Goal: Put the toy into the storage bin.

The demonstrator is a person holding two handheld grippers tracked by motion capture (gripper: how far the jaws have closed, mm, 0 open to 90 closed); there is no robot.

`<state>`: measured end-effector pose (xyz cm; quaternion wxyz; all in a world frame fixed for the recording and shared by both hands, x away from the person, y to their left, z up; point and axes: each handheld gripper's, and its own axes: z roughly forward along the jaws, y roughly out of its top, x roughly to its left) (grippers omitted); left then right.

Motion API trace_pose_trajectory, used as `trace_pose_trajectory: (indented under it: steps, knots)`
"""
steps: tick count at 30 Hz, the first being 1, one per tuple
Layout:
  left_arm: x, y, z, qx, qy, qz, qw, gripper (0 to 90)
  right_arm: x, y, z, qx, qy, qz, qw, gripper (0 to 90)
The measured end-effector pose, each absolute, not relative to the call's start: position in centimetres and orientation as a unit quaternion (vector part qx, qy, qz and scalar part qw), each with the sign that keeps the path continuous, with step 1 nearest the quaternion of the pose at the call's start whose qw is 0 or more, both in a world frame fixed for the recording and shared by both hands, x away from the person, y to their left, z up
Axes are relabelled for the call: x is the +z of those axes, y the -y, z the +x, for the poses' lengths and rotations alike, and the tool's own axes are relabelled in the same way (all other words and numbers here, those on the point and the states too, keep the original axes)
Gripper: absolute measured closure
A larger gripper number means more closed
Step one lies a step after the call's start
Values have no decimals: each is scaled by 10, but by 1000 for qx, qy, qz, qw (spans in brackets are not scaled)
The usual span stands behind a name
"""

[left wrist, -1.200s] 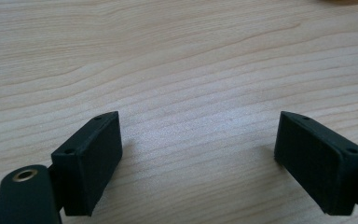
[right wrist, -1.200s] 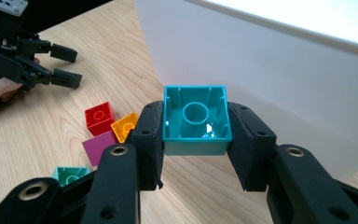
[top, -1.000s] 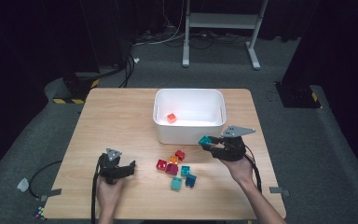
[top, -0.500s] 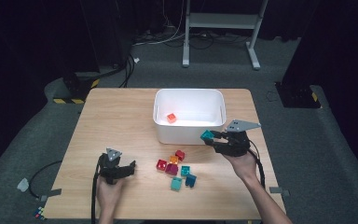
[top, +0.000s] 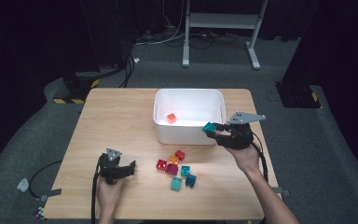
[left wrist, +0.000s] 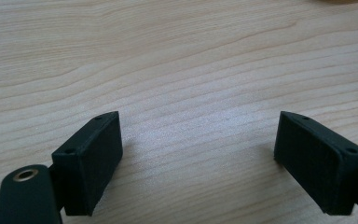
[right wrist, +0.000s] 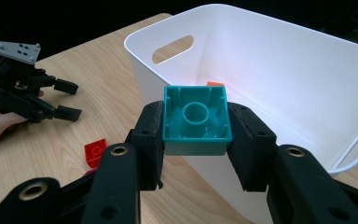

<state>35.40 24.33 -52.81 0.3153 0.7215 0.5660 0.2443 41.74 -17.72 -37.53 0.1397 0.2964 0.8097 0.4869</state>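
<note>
A hollow square teal plastic brick [right wrist: 196, 119] is clamped by the right gripper [right wrist: 196, 135] beside the smooth white plastic tub [right wrist: 279, 88] — the left gripper [left wrist: 198, 154] is held agape on grained wood tabletop [left wrist: 177, 60].

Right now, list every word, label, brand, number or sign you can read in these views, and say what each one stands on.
None: no view carries readable text.
Teal block held in the right gripper: plain, no lettering.
White bin: no label visible.
Yellow-and-black striped base on the floor: a hazard pattern, no words.
Small coloured thing on the floor at lower left: too small to read.
</note>
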Motion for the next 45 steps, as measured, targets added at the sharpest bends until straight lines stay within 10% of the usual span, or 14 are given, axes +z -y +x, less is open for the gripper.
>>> trace_pose_trajectory:
  steps: [45]
  knots:
    - [-528,-243,354,245,-568,720,314,154,-353,144,497,443,-805,354,175,585]
